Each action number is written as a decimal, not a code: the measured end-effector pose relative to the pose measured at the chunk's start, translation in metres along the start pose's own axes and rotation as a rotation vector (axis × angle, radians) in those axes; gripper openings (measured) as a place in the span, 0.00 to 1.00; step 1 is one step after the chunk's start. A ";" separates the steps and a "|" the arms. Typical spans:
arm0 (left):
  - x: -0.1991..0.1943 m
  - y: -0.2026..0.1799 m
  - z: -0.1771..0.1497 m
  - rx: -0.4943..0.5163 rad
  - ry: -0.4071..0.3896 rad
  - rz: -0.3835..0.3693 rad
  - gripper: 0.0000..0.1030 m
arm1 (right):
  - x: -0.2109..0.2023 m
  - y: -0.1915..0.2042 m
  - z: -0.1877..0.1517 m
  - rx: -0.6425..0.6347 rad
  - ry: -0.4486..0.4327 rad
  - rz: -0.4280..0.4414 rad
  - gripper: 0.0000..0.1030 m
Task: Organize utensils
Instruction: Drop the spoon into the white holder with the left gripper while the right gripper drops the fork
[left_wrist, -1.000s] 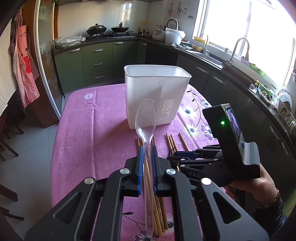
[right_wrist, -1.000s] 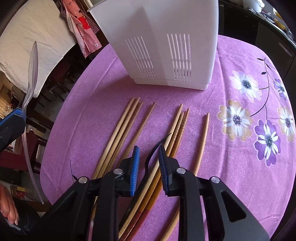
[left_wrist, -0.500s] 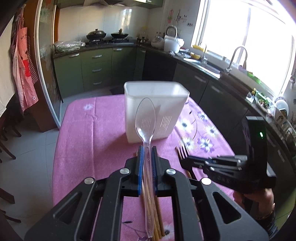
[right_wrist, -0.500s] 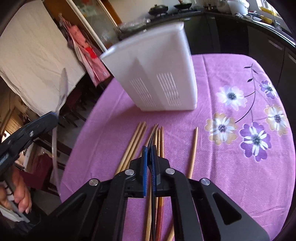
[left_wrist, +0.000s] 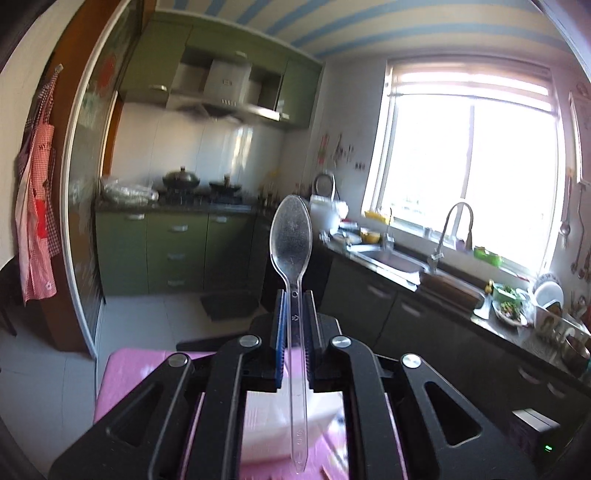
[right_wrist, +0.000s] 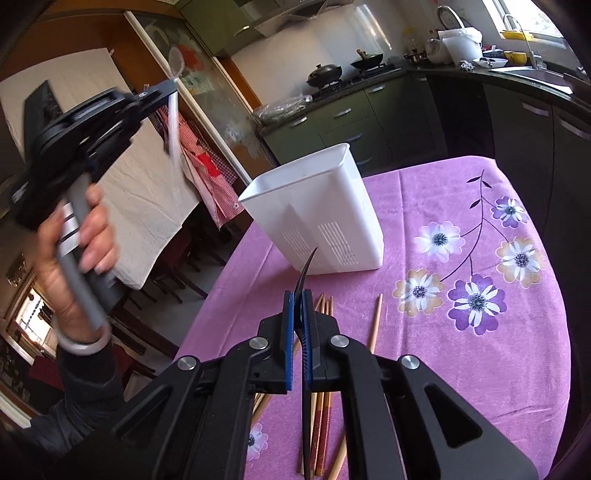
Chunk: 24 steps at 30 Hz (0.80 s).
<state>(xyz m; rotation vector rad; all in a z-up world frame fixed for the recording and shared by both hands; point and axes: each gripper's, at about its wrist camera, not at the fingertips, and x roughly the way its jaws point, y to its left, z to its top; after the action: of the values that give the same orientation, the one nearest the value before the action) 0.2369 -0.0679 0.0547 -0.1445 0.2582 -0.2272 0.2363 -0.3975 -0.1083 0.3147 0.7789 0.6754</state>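
My left gripper (left_wrist: 294, 295) is shut on the handle of a clear plastic spoon (left_wrist: 290, 236), whose bowl points up toward the kitchen. From the right wrist view the left gripper (right_wrist: 166, 88) is raised at upper left in a hand, the spoon (right_wrist: 173, 122) hanging through it. My right gripper (right_wrist: 298, 295) is shut on a black plastic fork (right_wrist: 308, 269), seen edge-on above the table. The white utensil holder (right_wrist: 332, 206) stands upright just beyond the fork's tip. It shows blurred under my left gripper (left_wrist: 273, 417). Several wooden chopsticks (right_wrist: 376, 321) lie on the cloth below my right gripper.
The table wears a purple flowered cloth (right_wrist: 480, 369). Its left edge drops toward dark chairs (right_wrist: 173, 266). Green cabinets and a stove (left_wrist: 192, 206) line the far wall, with a sink (left_wrist: 391, 258) under the window. A red checked apron (left_wrist: 37, 206) hangs at left.
My right gripper shut on the black fork and lifted it off the table. My left gripper rose and tilted upward with the spoon, so the holder sank to the bottom of its view.
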 end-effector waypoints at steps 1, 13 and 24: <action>0.006 -0.001 -0.001 0.004 -0.024 0.014 0.08 | -0.002 -0.001 0.000 0.000 -0.003 0.002 0.05; 0.089 0.009 -0.039 0.058 0.038 0.101 0.08 | -0.024 -0.005 0.007 -0.001 -0.060 0.008 0.05; 0.084 0.023 -0.070 0.060 0.143 0.100 0.08 | -0.021 0.014 0.037 -0.070 -0.099 -0.017 0.05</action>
<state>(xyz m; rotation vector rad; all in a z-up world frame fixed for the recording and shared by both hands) 0.3017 -0.0741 -0.0359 -0.0557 0.3992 -0.1464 0.2460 -0.4018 -0.0644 0.2754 0.6615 0.6645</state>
